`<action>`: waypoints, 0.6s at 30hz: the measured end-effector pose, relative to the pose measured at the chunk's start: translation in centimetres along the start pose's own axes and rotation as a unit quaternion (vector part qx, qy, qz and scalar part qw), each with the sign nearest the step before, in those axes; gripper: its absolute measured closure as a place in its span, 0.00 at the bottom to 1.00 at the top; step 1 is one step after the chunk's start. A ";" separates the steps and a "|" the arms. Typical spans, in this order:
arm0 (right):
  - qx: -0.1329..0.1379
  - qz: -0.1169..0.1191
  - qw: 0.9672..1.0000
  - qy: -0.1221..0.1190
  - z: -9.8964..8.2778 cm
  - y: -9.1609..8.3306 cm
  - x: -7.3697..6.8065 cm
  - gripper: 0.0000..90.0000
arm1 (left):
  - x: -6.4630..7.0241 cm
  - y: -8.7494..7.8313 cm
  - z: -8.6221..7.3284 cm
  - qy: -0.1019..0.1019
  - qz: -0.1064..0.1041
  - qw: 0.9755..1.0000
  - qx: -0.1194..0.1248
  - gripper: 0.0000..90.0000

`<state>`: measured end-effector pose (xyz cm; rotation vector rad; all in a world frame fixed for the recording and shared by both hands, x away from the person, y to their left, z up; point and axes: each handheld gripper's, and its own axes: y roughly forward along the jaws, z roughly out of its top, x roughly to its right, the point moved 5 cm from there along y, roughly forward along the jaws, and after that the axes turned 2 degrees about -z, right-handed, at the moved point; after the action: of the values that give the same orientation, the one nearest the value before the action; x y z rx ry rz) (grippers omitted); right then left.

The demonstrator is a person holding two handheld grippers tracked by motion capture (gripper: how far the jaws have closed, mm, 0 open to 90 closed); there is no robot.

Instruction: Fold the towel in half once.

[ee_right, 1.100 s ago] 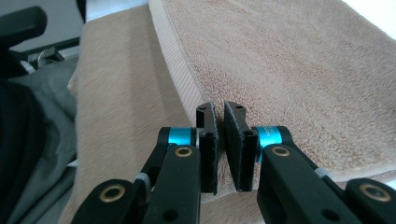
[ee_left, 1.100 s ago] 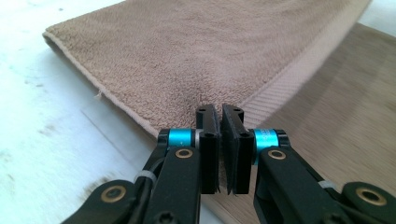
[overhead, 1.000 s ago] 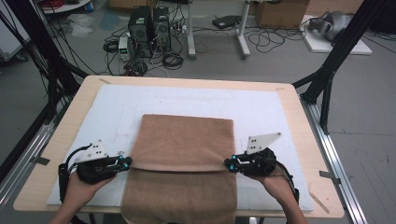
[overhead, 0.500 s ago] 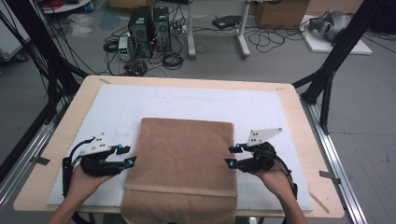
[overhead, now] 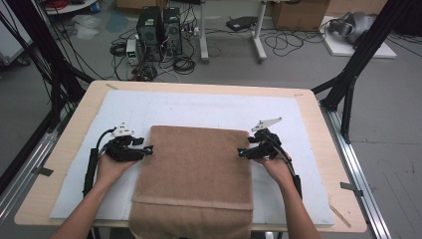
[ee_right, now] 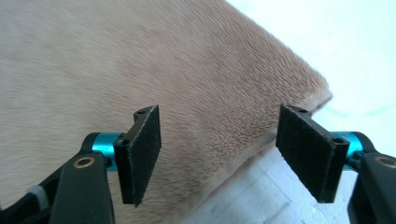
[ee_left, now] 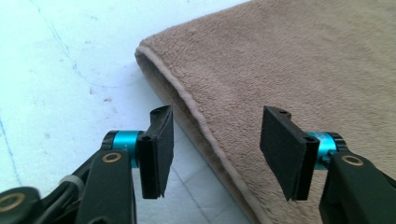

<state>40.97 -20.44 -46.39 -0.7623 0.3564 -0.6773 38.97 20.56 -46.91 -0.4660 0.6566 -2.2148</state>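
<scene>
A brown towel [overhead: 196, 169] lies flat on the white mat [overhead: 199, 104], and its near end hangs over the table's front edge. My left gripper [overhead: 148, 149] sits at the towel's left edge. Its jaws have just been opening, and the hemmed edge [ee_left: 201, 116] lies below and between the pads [ee_left: 156, 149] without touching them. My right gripper [overhead: 240, 152] is at the towel's right edge. It too has just been opening, over the towel [ee_right: 140, 56] near its far right corner, and grips nothing.
The wooden table [overhead: 318, 119] shows bare strips around the mat. Black frame legs [overhead: 348, 84] stand at the back corners. On the floor beyond are computer towers [overhead: 159, 25] and several cables. Metal rails [overhead: 363, 174] run along both sides of the table.
Both grippers were shut on the towel's side edges. They have let go, opened, and slid farther from the person along the sides. The towel now lies flat.
</scene>
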 end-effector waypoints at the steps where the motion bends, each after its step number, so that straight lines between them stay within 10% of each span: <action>1: -0.004 -0.001 1.000 0.006 -0.1 0.2 0.2 0.34 | -0.1 0.2 -0.1 0.004 0.006 1.000 -0.007 0.48; 9: -0.020 -0.006 1.000 0.012 -0.5 1.0 0.6 0.53 | -0.6 0.8 -0.6 -0.009 0.015 1.000 -0.026 0.54; 14: -0.012 0.041 0.999 0.026 -0.3 1.2 0.3 0.87 | -0.3 1.1 -0.5 -0.019 -0.005 1.000 -0.012 0.76; 18: -0.021 0.046 0.999 0.011 0.0 1.2 0.1 0.91 | -0.2 1.3 -0.1 -0.016 -0.016 0.999 -0.024 0.91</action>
<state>41.57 -19.85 -47.26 -0.7738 0.4251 -0.5939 39.73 19.98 -47.78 -0.5388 0.6903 -2.2219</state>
